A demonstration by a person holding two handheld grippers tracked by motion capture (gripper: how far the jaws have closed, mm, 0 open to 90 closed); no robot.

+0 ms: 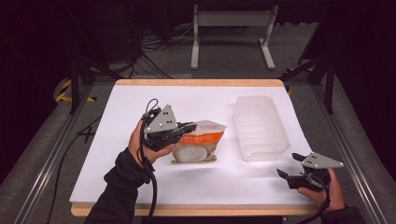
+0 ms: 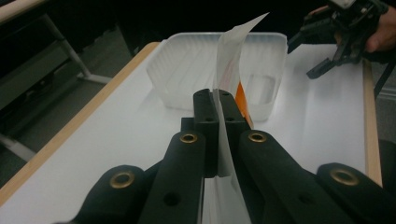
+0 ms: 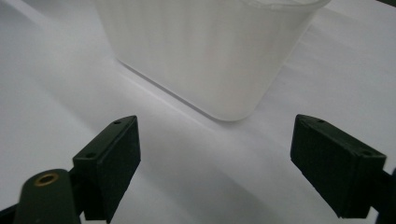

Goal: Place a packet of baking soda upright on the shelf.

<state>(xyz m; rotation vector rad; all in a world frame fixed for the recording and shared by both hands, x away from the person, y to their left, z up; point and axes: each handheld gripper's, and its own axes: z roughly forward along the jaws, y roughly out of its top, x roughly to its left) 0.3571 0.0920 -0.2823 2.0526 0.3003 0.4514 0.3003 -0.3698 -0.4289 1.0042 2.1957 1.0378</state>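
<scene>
The left gripper (image 1: 187,128), held in a hand left of centre in the high view, has its two black jaws clamped flat on the thin upper edge of a clear food pouch (image 1: 198,142) with an orange label. The pouch sits at the middle of the white table (image 1: 116,168), its lower end on or just above the surface; which cannot be told. In the left gripper view the pouch's plastic film (image 2: 229,60) rises straight up from between the closed jaws at the centre of the frame.

A frosted, ribbed plastic tub (image 1: 259,126) stands right of centre in the high view, just beside the pouch and not touching it. In the left gripper view it lies behind the pouch, in the upper middle.

The right gripper (image 1: 290,170) rests low at the lower right of the high view, near the table's front edge, jaws spread wide with nothing between them. In the right gripper view the tub's rounded corner (image 3: 219,51) stands near, ahead of the open jaws.
</scene>
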